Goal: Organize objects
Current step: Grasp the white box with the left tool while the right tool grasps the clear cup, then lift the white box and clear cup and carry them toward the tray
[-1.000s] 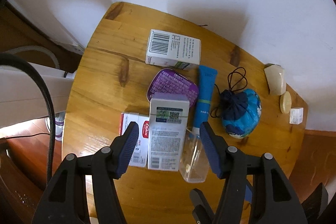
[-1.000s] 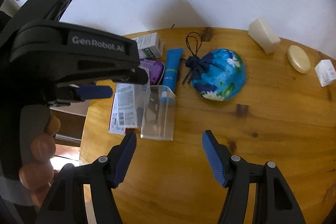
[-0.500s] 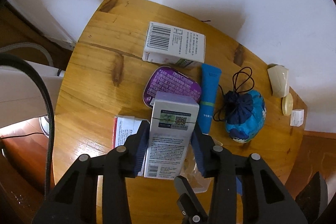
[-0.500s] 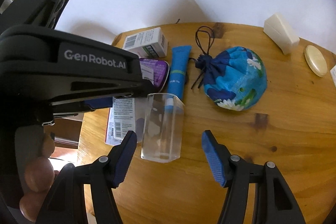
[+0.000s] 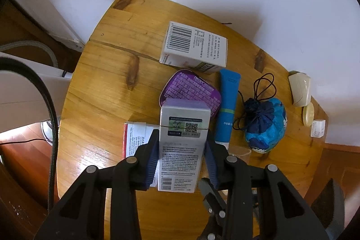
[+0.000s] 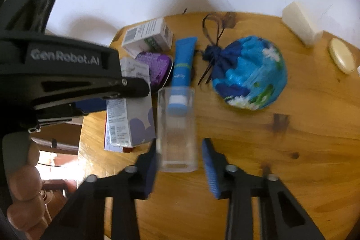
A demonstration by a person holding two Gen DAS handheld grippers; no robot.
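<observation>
The tall grey-and-purple carton [image 5: 183, 145] sits at the near-left part of the round wooden counter [image 5: 108, 87], partly over a flat red-and-white packet [image 5: 135, 138]. The left gripper [image 5: 182, 156] is clamped on it, one blue pad pressed against each long side. Whether the carton rests on the packet or is raised clear of it cannot be told from these views.

Just beside the carton, on its right, stands a clear plastic cup [image 6: 176, 127]. The right gripper [image 6: 180, 161] straddles the cup's lower part with its jaws parted about as wide as the cup. The left pad looks to be at the cup wall and a narrow gap shows at the right pad. This view is blurred, so contact is uncertain; the cup is not yet gripped.

Step in hand, as a judgement: pick-up of the carton by the left gripper, with the right gripper in approach on the cup.

Next move, as a judgement:
- Lift the carton straight up, so that the packet beneath is not dragged.
- Close the right gripper gently; the thin cup wall is likely to flex.

Behind these lie a purple tin [image 5: 191, 89], a blue tube [image 5: 227, 105] and a white barcode box [image 5: 195, 46]. A blue drawstring pouch [image 5: 265, 125] lies further right. Small pale items [image 5: 300, 88] sit at the far right edge.
</observation>
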